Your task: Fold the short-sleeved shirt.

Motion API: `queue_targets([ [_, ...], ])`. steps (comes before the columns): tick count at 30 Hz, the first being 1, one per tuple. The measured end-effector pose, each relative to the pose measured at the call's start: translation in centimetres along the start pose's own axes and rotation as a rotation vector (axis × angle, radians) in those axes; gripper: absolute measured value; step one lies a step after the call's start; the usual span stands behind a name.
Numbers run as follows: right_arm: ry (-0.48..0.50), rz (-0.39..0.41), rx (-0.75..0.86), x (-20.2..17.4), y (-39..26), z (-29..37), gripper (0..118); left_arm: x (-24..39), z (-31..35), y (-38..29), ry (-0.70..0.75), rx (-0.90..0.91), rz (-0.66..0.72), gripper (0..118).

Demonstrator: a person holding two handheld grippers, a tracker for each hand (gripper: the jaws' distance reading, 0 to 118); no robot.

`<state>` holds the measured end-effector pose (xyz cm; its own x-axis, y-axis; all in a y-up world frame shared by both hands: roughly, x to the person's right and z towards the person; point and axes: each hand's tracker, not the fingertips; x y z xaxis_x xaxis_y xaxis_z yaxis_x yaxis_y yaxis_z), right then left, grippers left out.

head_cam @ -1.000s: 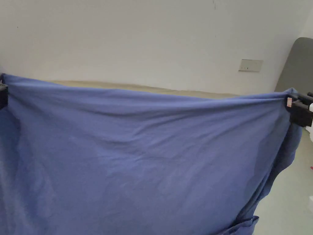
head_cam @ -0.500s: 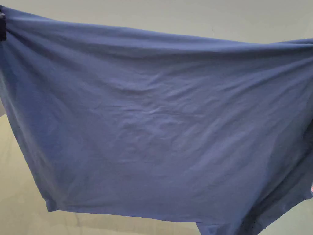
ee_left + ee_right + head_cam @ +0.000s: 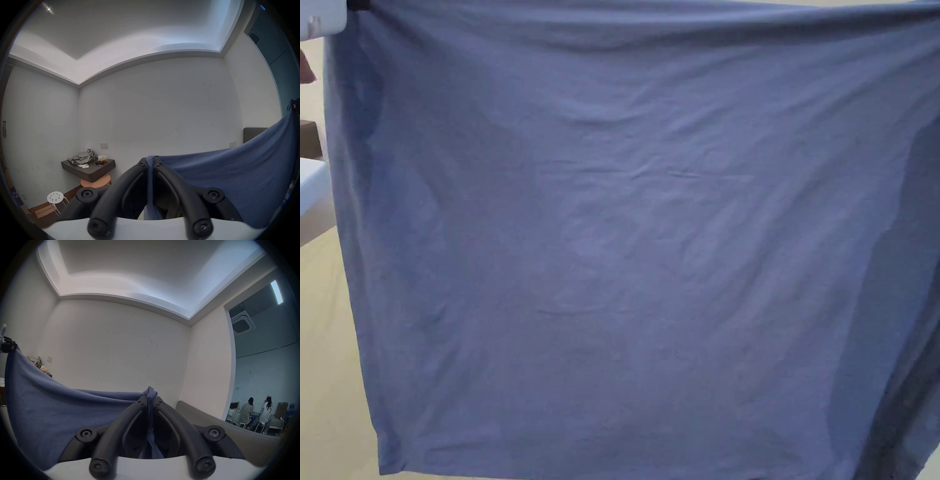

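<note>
Raised since a second ago, your shirt (image 3: 637, 250) hangs spread, hiding the wall; its right edge is cut off. Left gripper (image 3: 150, 164) and right gripper (image 3: 150, 398) each pinch a top corner shut. Beige surface (image 3: 325, 375) below.

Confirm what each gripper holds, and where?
Both hold the blue shirt: left gripper and right gripper each clamp a top corner of its edge.

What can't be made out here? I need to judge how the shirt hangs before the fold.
- Head view: the blue shirt blocks the surface behind it; its lower right corner is cut off by the frame.
- Left gripper view: the shirt's sleeves and collar are hidden.
- Right gripper view: the shirt's lower hem is hidden.
</note>
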<state>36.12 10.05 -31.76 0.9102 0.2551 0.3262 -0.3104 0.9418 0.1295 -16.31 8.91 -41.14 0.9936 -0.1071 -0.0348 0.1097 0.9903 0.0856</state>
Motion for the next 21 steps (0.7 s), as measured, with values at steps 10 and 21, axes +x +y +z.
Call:
queue_targets([
  [10, -0.007, -0.013, -0.031, -1.8, -2.6, -7.9, 4, 1.4, -8.4, -1.1, 0.010, -0.040, -0.012, 3],
  [21, 0.051, -0.122, -0.126, -4.1, -6.3, -15.9, 4, 2.6, -17.4, -4.4, 0.040, -0.084, -0.001, 3],
])
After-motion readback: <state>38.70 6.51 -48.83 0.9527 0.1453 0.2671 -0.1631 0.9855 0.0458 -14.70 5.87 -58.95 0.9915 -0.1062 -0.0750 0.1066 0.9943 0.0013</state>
